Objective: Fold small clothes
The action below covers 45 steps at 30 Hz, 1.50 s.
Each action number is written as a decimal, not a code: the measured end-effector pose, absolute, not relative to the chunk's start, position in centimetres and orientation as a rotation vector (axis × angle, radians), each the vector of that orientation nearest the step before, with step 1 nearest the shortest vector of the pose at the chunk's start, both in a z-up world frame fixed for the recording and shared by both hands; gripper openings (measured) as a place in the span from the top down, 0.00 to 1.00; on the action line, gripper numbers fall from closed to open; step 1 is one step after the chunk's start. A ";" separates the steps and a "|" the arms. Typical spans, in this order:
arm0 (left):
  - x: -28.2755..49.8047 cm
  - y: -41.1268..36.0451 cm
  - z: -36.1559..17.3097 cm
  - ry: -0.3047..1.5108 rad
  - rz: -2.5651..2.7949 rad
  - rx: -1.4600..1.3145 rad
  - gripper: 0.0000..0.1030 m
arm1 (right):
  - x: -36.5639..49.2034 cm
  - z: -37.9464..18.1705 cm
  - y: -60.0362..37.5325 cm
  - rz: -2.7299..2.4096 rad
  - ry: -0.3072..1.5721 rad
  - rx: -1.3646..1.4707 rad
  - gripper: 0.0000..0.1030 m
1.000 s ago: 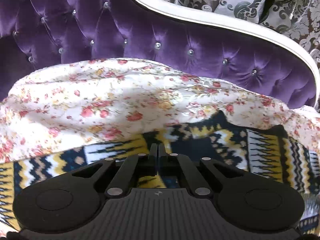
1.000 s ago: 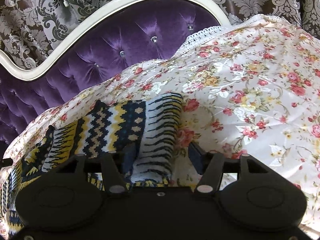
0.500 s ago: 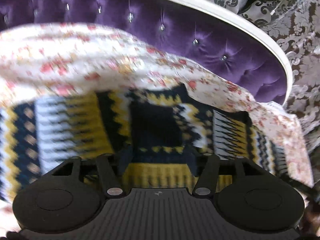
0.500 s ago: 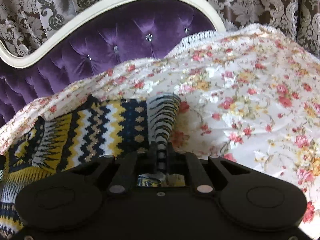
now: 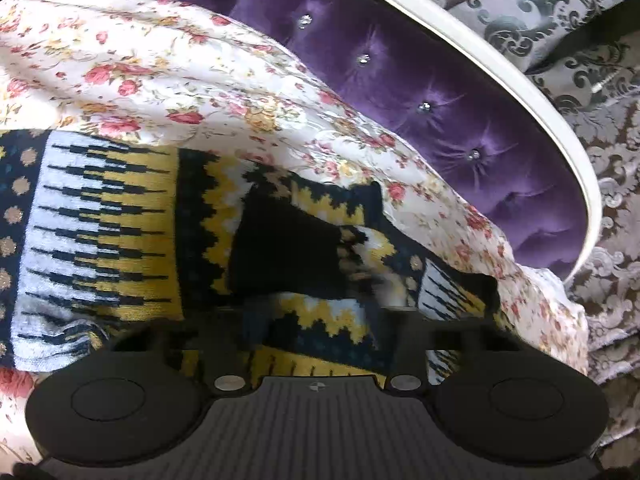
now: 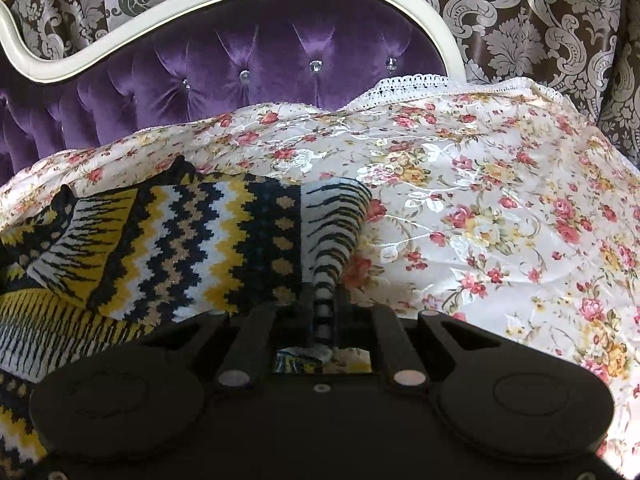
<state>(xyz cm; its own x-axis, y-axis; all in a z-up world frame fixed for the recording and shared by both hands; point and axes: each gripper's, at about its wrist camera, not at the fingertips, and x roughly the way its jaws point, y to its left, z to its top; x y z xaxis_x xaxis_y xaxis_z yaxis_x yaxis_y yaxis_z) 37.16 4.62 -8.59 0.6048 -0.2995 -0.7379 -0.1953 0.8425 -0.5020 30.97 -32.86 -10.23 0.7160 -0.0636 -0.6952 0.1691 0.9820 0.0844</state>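
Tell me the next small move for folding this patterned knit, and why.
Probably bring the left tool down onto the near edge of the knit and close it. It is open, with fabric lying between its fingers but not pinched, while the right tool is already shut on the knit's white striped end. The garment lies partly bunched on the floral bedspread, so a second grip seems needed before folding.

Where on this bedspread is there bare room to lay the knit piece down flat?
The widest bare patch is the floral bedspread, right of the patterned knit, running up to the lace edge. A narrower strip lies between the knit and the purple headboard. It is crowded on the left, where the right tongs pinch the knit and the left tongs stand open over it.
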 end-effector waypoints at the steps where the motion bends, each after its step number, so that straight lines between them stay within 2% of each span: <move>1: 37.2 4.7 -8.8 0.944 -0.069 -0.601 0.85 | 31.0 -10.2 -32.8 -0.129 0.763 0.142 0.84; 4: 36.9 4.5 -8.8 0.919 -0.056 -0.588 0.90 | 30.9 -10.2 -32.7 -0.128 0.763 0.137 0.84; 14: 35.4 3.5 -5.4 0.839 -0.068 -0.362 0.91 | 30.9 -10.3 -33.3 -0.119 0.769 0.164 0.83; 22: 35.1 3.9 -8.0 0.922 -0.045 -0.298 0.90 | 30.9 -10.2 -33.3 -0.119 0.771 0.162 0.83; 27: 34.7 3.2 -8.2 0.889 -0.045 -0.206 0.87 | 30.9 -10.2 -33.4 -0.125 0.774 0.156 0.80; 30: 34.8 2.5 -8.1 0.878 -0.039 -0.137 0.81 | 30.9 -10.2 -33.3 -0.127 0.776 0.157 0.78; 34: 34.6 1.7 -8.1 0.868 -0.042 -0.050 0.80 | 30.9 -10.2 -33.3 -0.129 0.777 0.155 0.77; 36: 34.5 1.1 -8.1 0.865 -0.042 -0.002 0.78 | 30.9 -10.2 -33.4 -0.133 0.778 0.153 0.72; 39: 34.3 0.4 -8.1 0.859 -0.034 0.050 0.68 | 30.8 -10.1 -33.5 -0.145 0.777 0.152 0.62; 40: 34.2 0.3 -8.1 0.858 -0.035 0.061 0.54 | 30.7 -10.0 -33.5 -0.150 0.776 0.154 0.57; 41: 34.1 0.2 -8.1 0.857 -0.027 0.070 0.36 | 30.7 -9.9 -33.6 -0.159 0.774 0.160 0.54; 42: 33.9 0.2 -8.0 0.852 -0.014 0.074 0.31 | 30.6 -9.8 -33.7 -0.167 0.770 0.166 0.48; 45: 33.1 1.2 -7.5 0.837 -0.024 0.022 0.26 | 30.2 -9.2 -34.2 -0.188 0.738 0.193 0.25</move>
